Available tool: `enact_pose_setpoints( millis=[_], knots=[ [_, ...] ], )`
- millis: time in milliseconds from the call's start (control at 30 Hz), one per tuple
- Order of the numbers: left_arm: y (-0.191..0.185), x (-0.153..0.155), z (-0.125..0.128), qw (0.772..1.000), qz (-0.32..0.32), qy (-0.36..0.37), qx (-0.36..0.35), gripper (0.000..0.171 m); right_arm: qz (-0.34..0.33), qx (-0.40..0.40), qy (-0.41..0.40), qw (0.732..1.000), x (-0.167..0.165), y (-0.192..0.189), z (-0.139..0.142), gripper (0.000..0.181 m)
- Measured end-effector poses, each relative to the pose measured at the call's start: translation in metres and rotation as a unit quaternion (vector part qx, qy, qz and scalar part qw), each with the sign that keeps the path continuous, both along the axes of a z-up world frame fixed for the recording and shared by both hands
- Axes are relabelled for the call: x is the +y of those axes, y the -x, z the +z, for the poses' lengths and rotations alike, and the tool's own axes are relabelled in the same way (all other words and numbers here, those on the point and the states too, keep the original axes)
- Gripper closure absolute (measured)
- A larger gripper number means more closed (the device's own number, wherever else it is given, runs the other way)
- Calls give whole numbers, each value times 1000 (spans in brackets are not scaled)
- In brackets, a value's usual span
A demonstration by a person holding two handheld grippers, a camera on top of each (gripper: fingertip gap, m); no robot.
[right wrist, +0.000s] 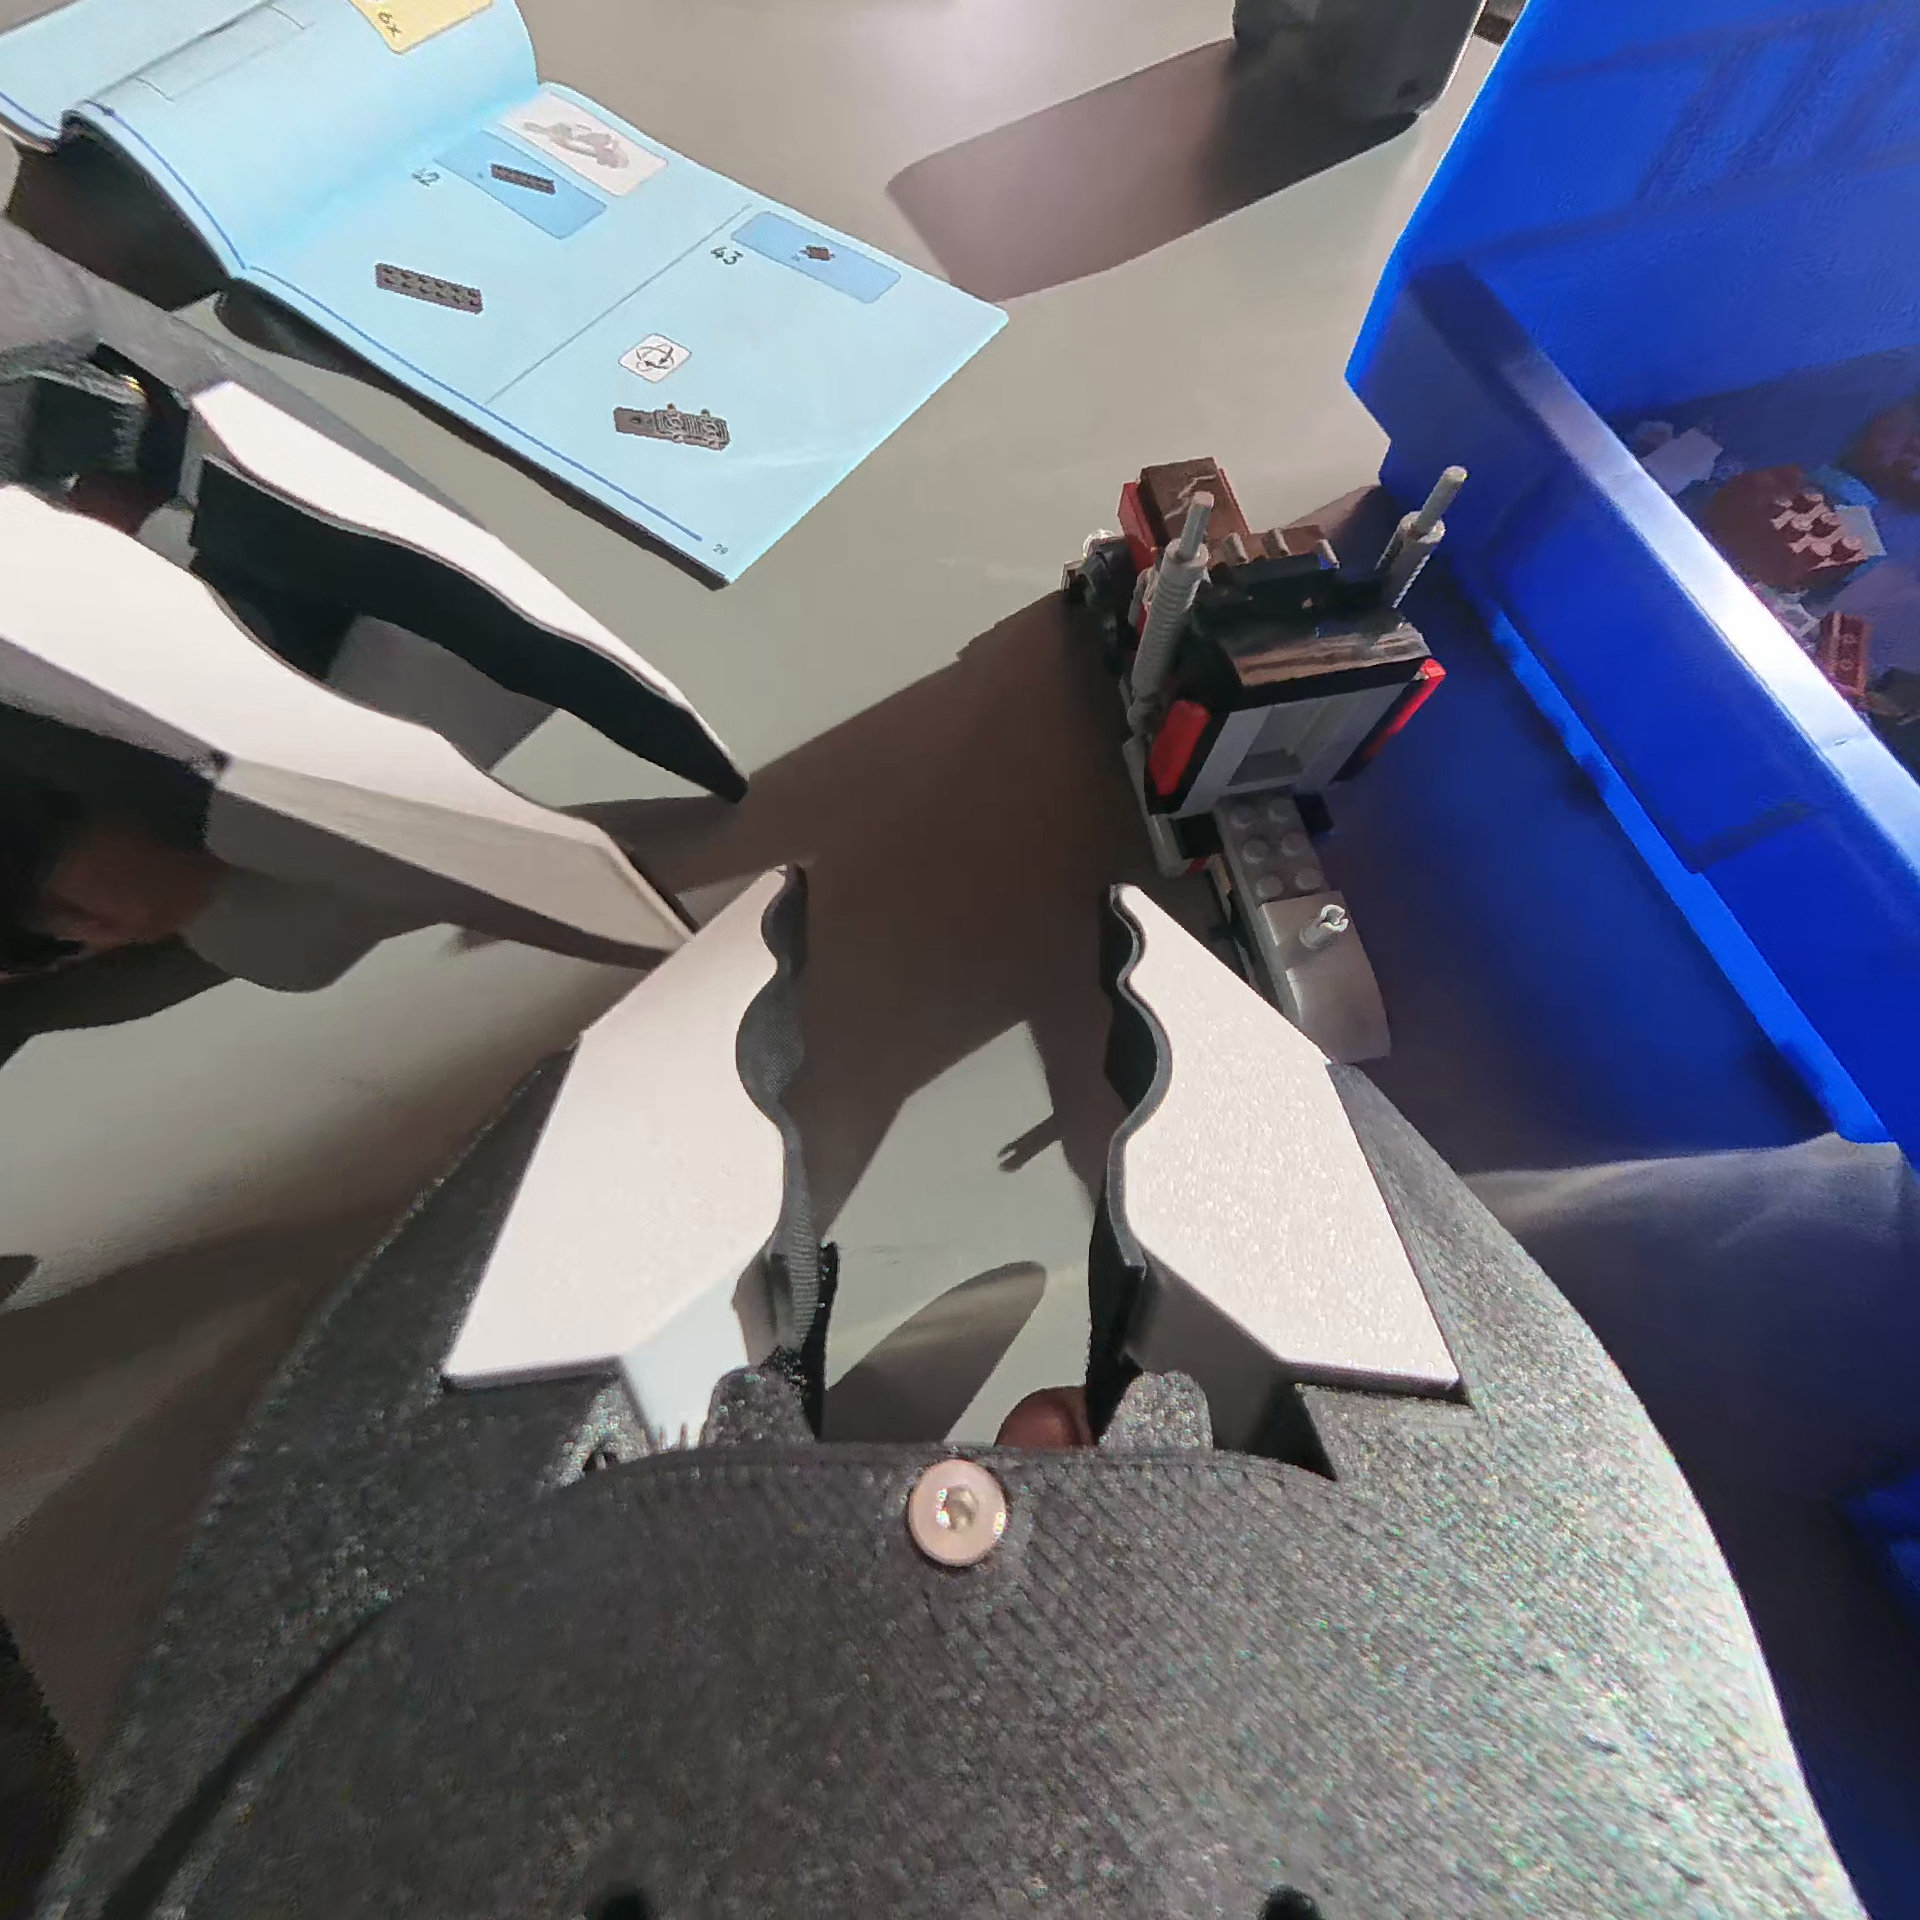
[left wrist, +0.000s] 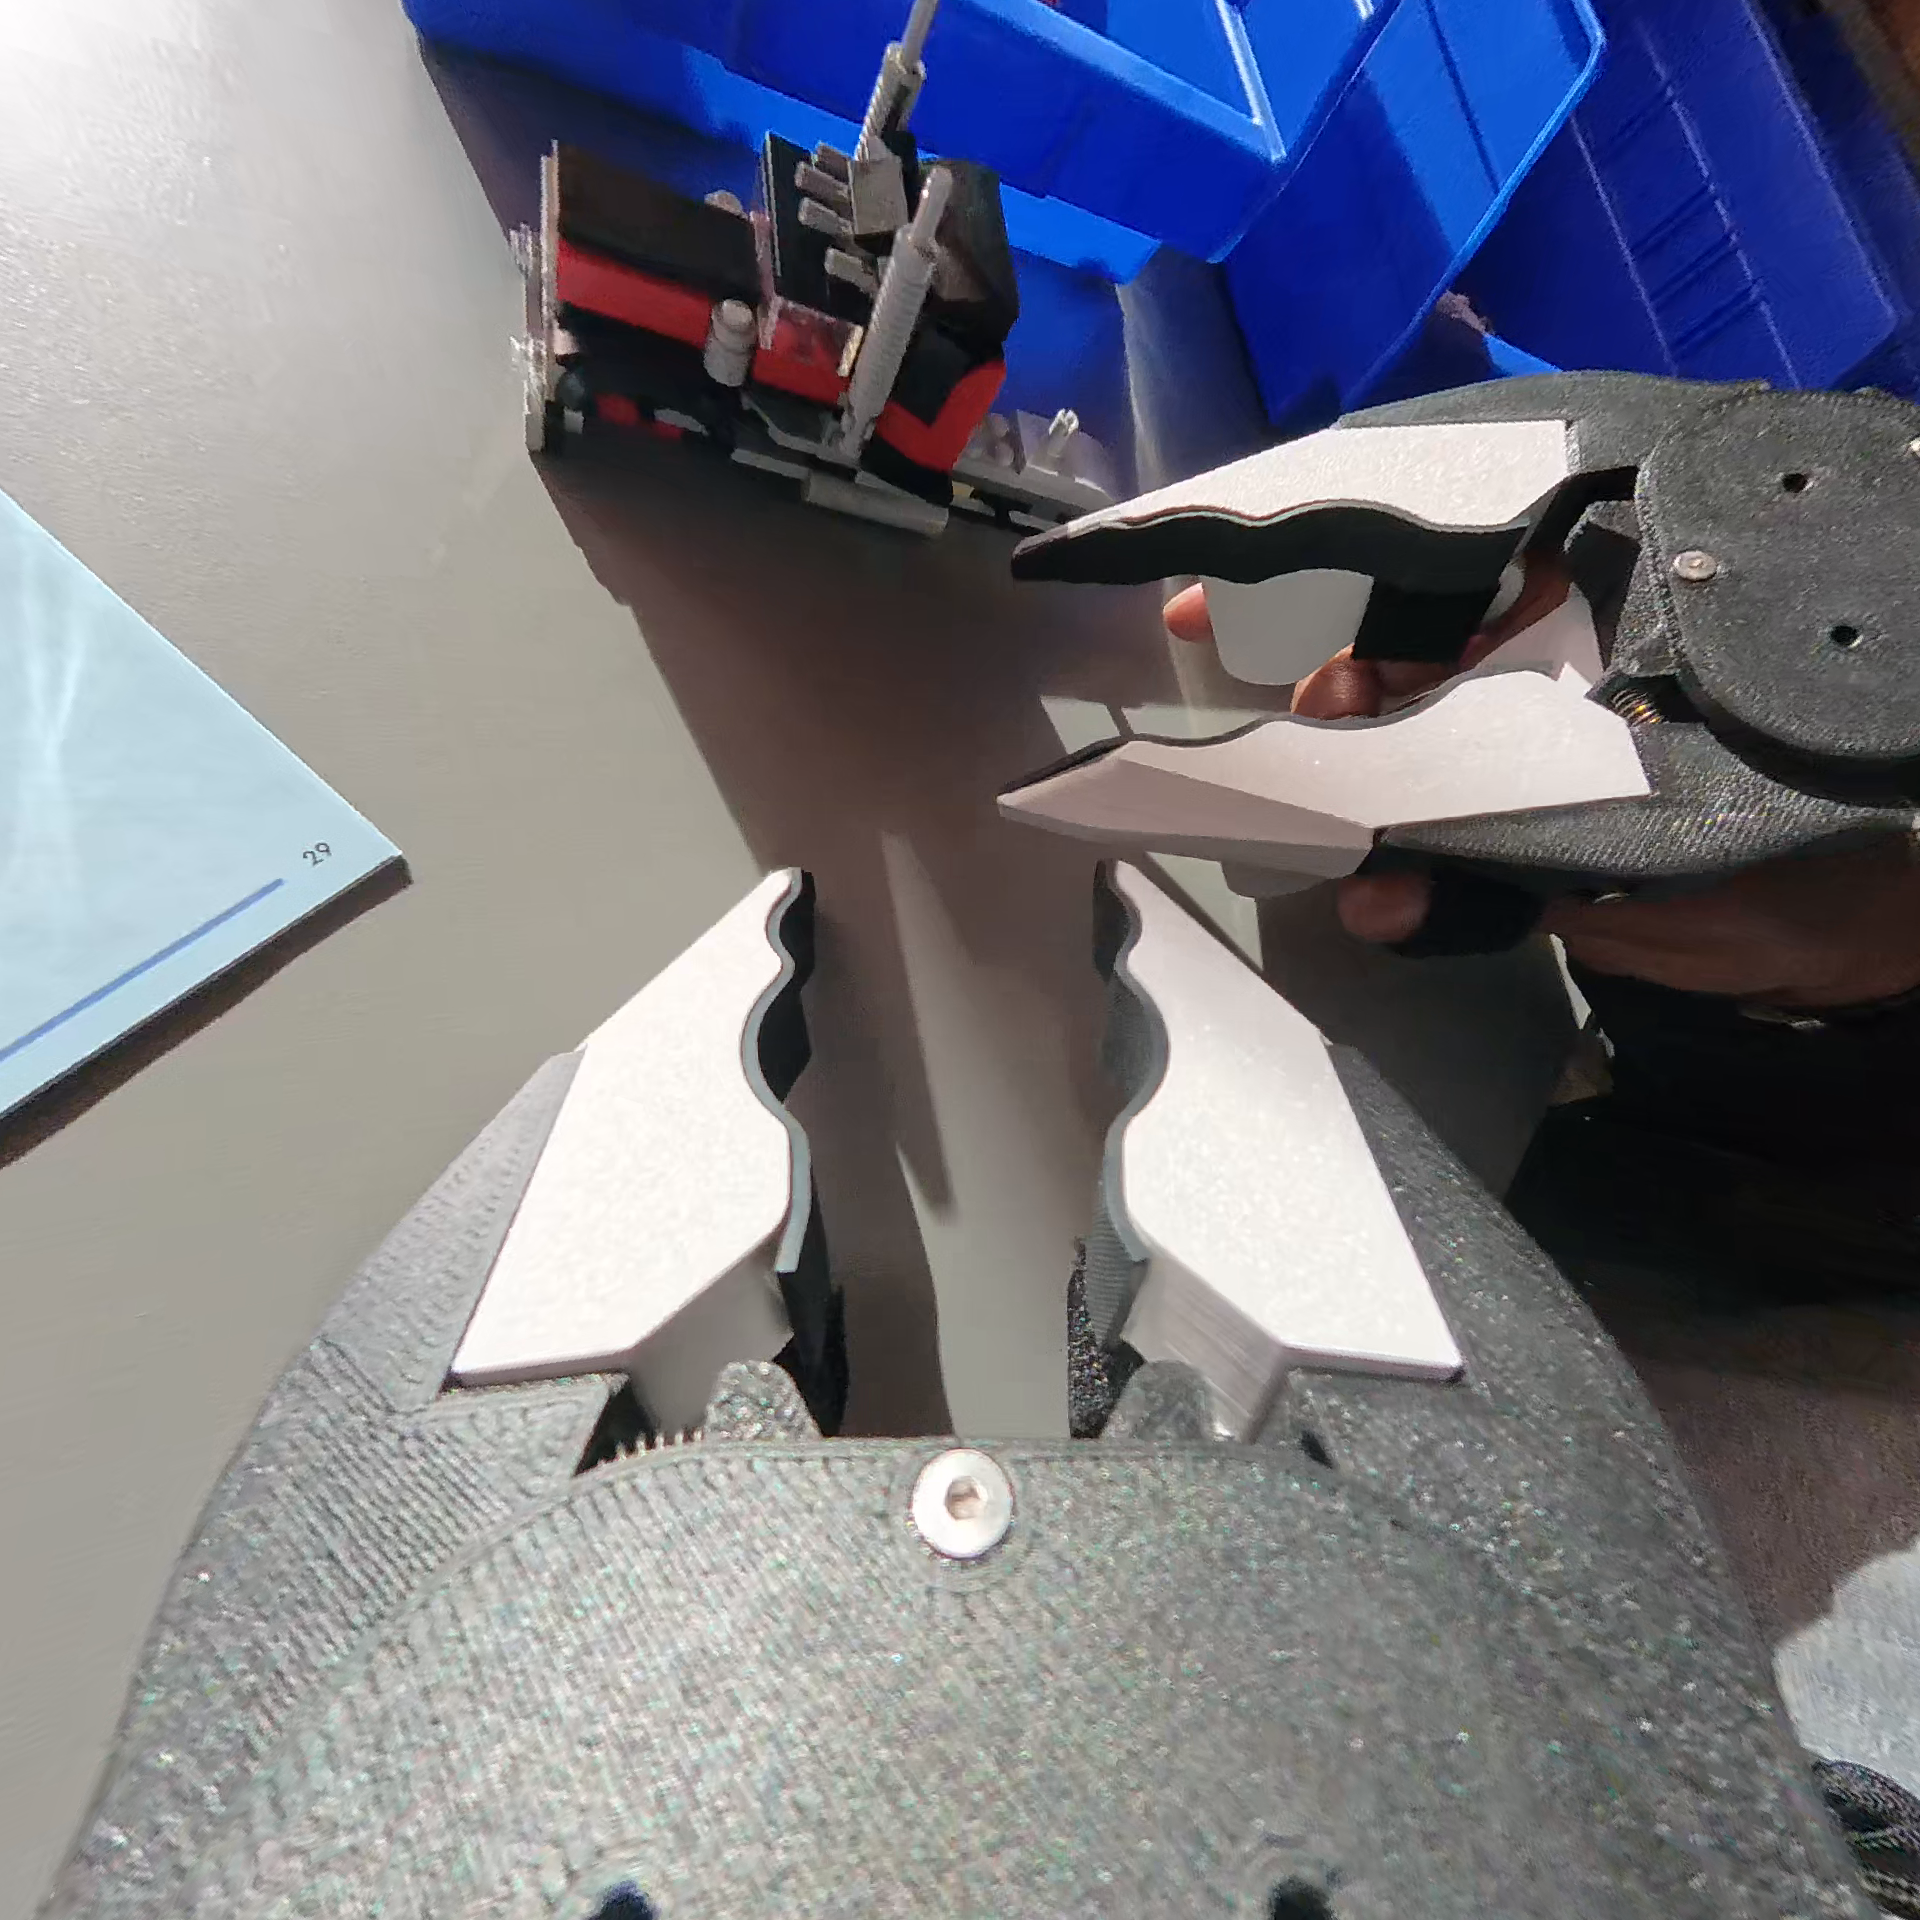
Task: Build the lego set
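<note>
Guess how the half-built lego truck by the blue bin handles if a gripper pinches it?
The lego truck is probably rigid but fragile: its thin grey exhaust stacks stick up and could snap off. It looks light, so a push likely slides it on the smooth table. Both grippers are open and empty.

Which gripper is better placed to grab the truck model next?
Probably right. The right gripper sits open close beside the truck model; the left gripper, also open, is farther back.

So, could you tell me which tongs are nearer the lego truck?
Right. The right tongs sit open just beside the lego truck; the left tongs, also open, hang farther back.
</note>
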State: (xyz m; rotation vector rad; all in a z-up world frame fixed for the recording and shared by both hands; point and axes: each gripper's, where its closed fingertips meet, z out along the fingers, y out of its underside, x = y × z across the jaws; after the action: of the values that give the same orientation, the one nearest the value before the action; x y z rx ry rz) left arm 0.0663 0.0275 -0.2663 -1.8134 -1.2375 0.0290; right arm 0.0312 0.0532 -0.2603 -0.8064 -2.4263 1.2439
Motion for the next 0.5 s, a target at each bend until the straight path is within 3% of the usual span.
enact_pose_setpoints(
  millis=[333, 500],
  knots=[
    [4, 14, -2, 999, 5, 44, 8, 110, 7, 17, 51, 999, 3, -5, 15, 125],
    [19, -8, -7, 985, 50, 163, 30, 97, 53, -31, 198, 978, -3, -38, 51, 111]
  ],
)
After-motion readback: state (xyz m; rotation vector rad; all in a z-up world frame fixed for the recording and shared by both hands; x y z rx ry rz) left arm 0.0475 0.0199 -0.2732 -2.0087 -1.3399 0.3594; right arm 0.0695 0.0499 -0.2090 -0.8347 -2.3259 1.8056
